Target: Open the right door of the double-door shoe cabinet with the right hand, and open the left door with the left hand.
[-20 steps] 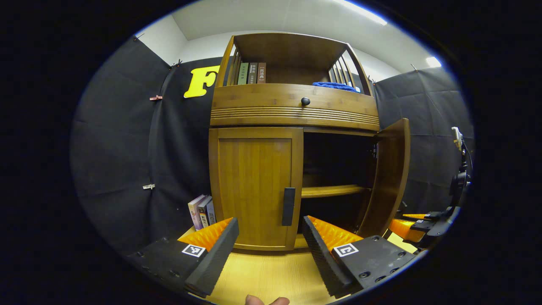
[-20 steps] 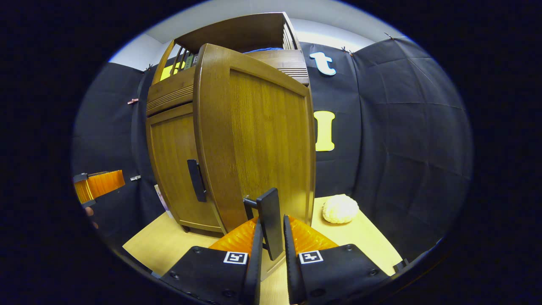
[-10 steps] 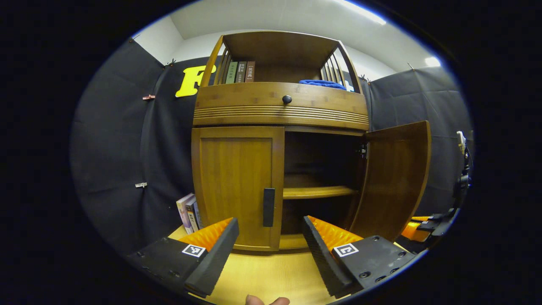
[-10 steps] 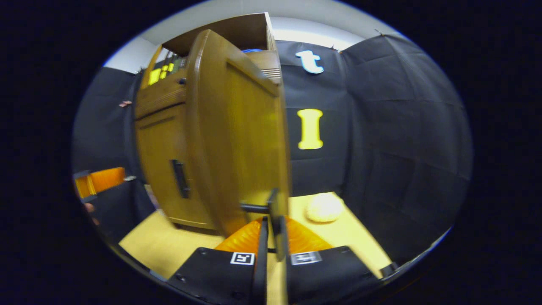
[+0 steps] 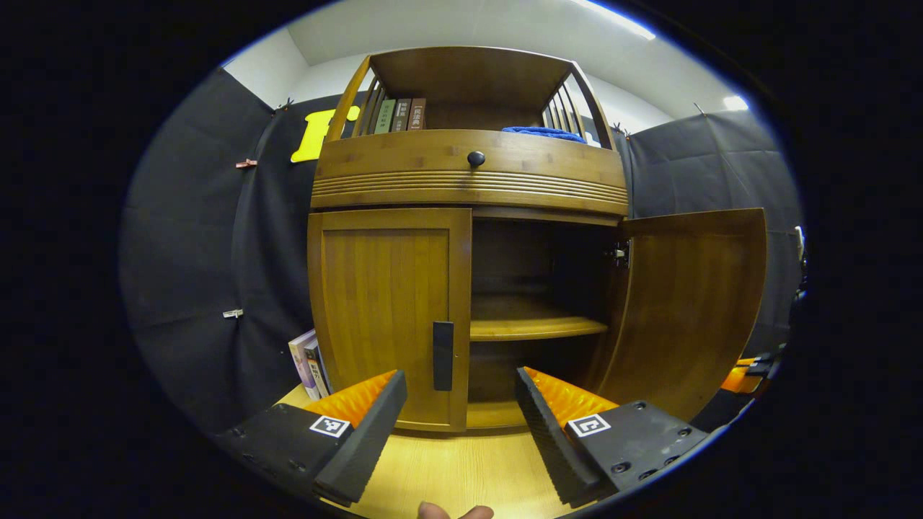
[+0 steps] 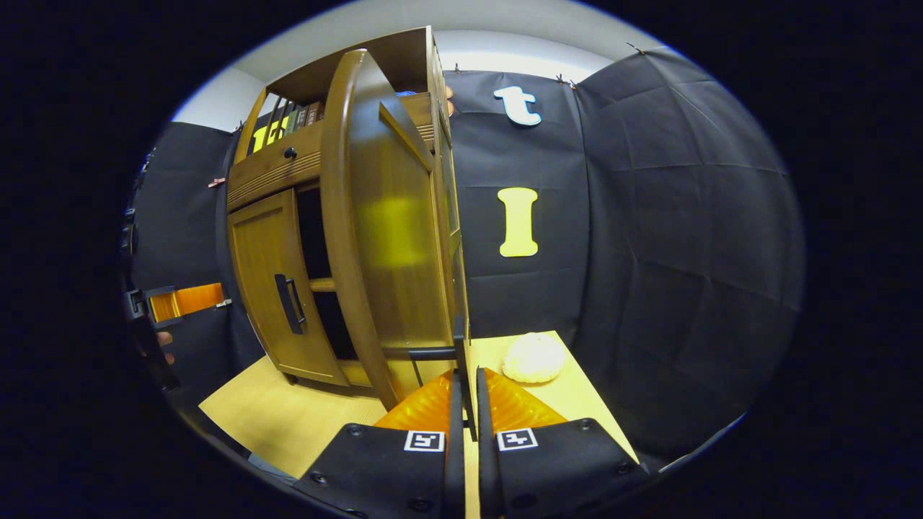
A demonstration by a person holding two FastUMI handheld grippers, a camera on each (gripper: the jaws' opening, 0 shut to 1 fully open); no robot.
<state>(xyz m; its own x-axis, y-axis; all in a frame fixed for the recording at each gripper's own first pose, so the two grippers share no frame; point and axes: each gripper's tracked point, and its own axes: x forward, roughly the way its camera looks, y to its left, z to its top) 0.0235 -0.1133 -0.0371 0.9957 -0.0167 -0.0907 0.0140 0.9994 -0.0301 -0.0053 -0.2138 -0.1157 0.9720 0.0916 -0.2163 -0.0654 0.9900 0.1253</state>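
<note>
**Halfway there: right door's open, left door hasn't been touched**

So the shoe cabinet (image 5: 469, 238) sits on the light wood surface (image 5: 461, 472) against the booth wall. The right door (image 5: 689, 310) is swung way out, you can see straight into the dark inside and a shelf (image 5: 537, 328) across the middle. In the right gripper view the right tongs (image 6: 463, 404) are pressed together, pinching that door's handle (image 6: 458, 357) between them, door edge-on right in front of the camera. I'd call that half done.

The left door (image 5: 386, 317) is shut flush, its dark handle (image 5: 443, 346) untouched. The left tongs (image 5: 461, 404) are spread wide and hanging in front of the cabinet, roughly lined up with that handle but well short of it. What's left, by my guess: move in, close on the handle, swing it out.

Writing-wise: not much. There are books (image 5: 400, 115) up on the top shelf and a few more (image 5: 308, 364) leaning beside the cabinet, with spine text too small to read. The square marker patches on the tongs are just patterns, no words. No brand anywhere I can make out.
</note>
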